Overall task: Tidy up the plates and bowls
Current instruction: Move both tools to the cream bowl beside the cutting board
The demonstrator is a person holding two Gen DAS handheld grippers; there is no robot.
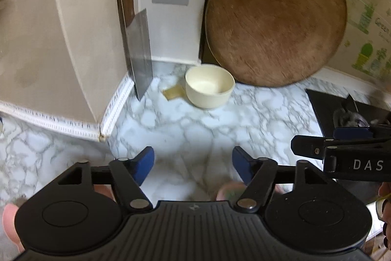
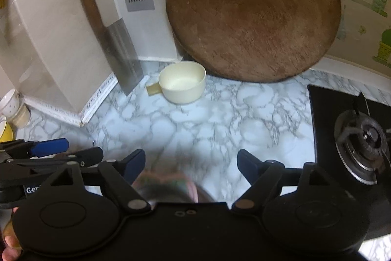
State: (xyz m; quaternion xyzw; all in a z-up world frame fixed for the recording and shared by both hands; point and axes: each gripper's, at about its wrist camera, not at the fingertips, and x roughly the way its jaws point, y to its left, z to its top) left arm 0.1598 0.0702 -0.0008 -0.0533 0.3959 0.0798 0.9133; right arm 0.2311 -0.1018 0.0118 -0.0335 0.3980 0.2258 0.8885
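I hold my left gripper [image 1: 193, 165] low over the marble surface [image 1: 195, 124], and its two blue fingers stand wide apart with nothing between them. My right gripper [image 2: 190, 165] is the same: released, the jaws spread, only the marble visible in the gap. The two grippers are side by side; in the left wrist view the right one comes in from the right edge, and in the right wrist view the left one shows at the left edge.

The cream bowl [image 1: 209, 86] stands upright near the far edge of the surface, well apart from both grippers. It looks empty inside. A small yellowish piece [image 1: 173, 92] lies flat on the marble, touching the bowl on its left side. Just behind the bowl to the right, a big round wooden cutting board [image 1: 276, 18] leans against the wall. To the left of the bowl a cleaver [image 1: 139, 50] with a wooden handle stands on its blade tip against the wall corner.

At the right edge of the surface is a black gas stove [image 2: 361, 136]. At the far left, in the right wrist view, a white cup [image 2: 9, 102] stands near the wall. Under my right gripper something pinkish shows, too blurred to tell.
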